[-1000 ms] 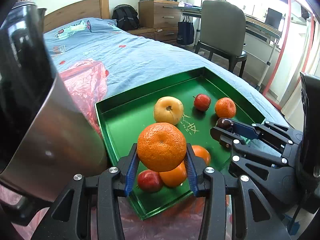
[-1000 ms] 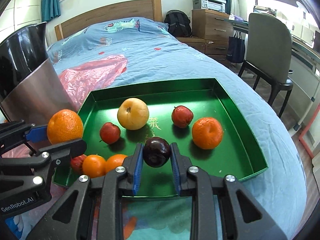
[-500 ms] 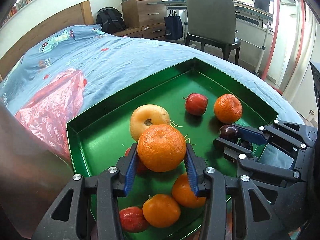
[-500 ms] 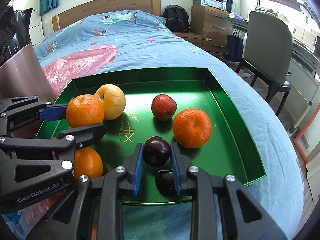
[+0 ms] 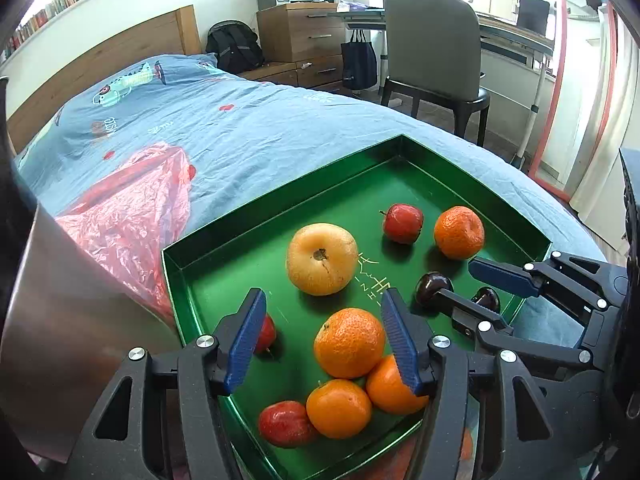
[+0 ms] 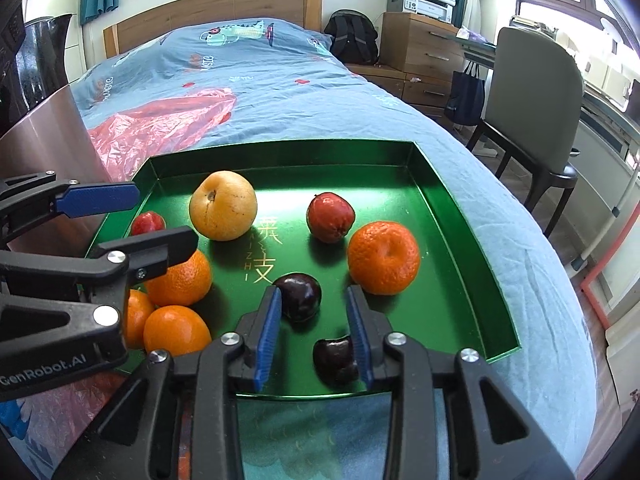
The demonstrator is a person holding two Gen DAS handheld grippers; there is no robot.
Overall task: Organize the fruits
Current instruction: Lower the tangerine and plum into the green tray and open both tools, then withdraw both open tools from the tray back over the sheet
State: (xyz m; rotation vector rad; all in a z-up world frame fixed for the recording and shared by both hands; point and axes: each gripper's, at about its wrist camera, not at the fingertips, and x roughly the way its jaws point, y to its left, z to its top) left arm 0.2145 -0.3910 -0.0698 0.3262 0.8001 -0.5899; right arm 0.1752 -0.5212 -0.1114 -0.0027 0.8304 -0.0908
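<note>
Left wrist view: the left claw (image 5: 324, 338) is opening, its ribbed blue pads clear of the dimpled round orange mandarin (image 5: 349, 342) resting between them in the shallow glossy green metal tray (image 5: 280, 208) on the blue bed (image 5: 240, 132). One small red fruit (image 5: 267, 334) is half hidden behind a finger. The right claw (image 6: 314, 330) is also opening; the smooth dark purple plum (image 6: 301, 297) sits free between its pads (a second plum (image 6: 335, 362) is partly covered). A brushed-steel vessel (image 5: 60, 320) is cut off at left.
</note>
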